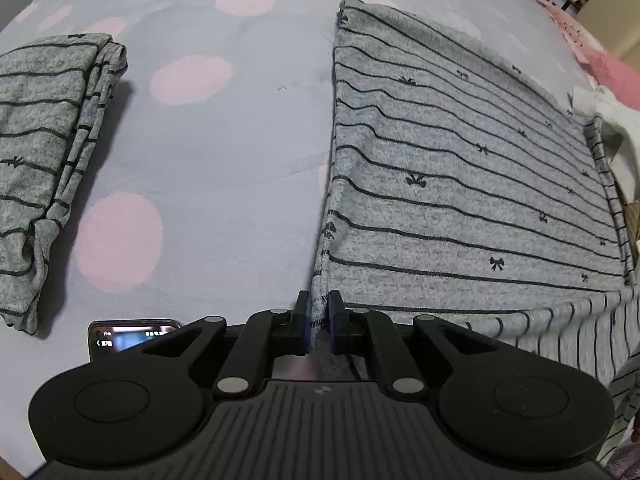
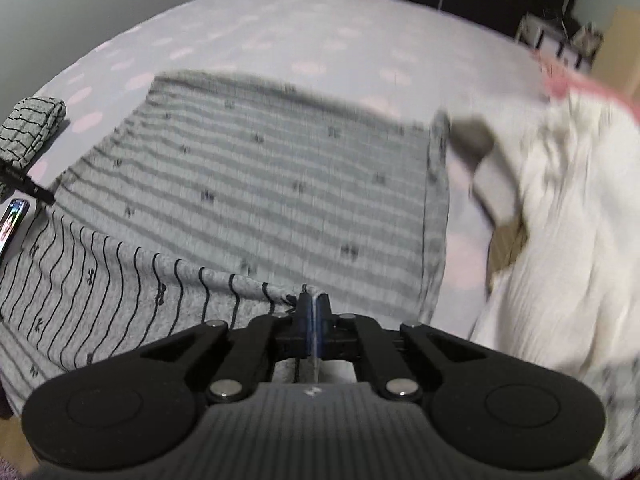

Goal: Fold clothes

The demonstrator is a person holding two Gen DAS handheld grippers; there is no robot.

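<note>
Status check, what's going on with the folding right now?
Left gripper shut on striped shirt edge. Right gripper shut on its hem. Nothing blocking; folded garment, phone aside.

Polka-dot bed [image 1: 224,168] carries striped garment [image 1: 460,184], folded striped piece [image 1: 44,140], phone [image 1: 120,338] — white clothing [image 2: 560,220].
</note>
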